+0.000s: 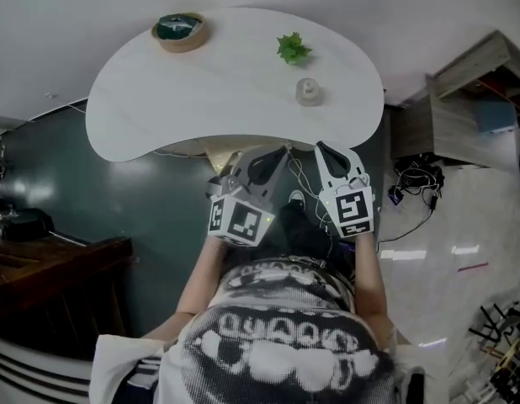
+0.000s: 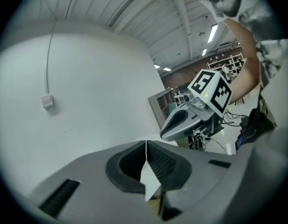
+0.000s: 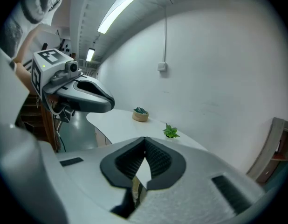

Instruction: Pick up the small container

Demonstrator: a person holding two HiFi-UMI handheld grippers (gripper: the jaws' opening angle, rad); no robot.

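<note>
Facing a smooth kidney-shaped table point(image 1: 159, 99) and small container point(image 1: 308, 92), left gripper point(image 1: 278, 156) and right gripper point(image 1: 324, 149), ribbed jaws together, empty.

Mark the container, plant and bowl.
container point(image 1: 308, 92), head view, middle of its body.
plant point(image 1: 293, 48), head view, on its leaves.
bowl point(image 1: 184, 45), head view, on its near wall.

No word, number or brand name can be read anywhere. The only signs are black-and-white square markers point(image 1: 241, 219) on the cubes of the left tool point(image 1: 279, 155) and right tool point(image 1: 326, 151).
</note>
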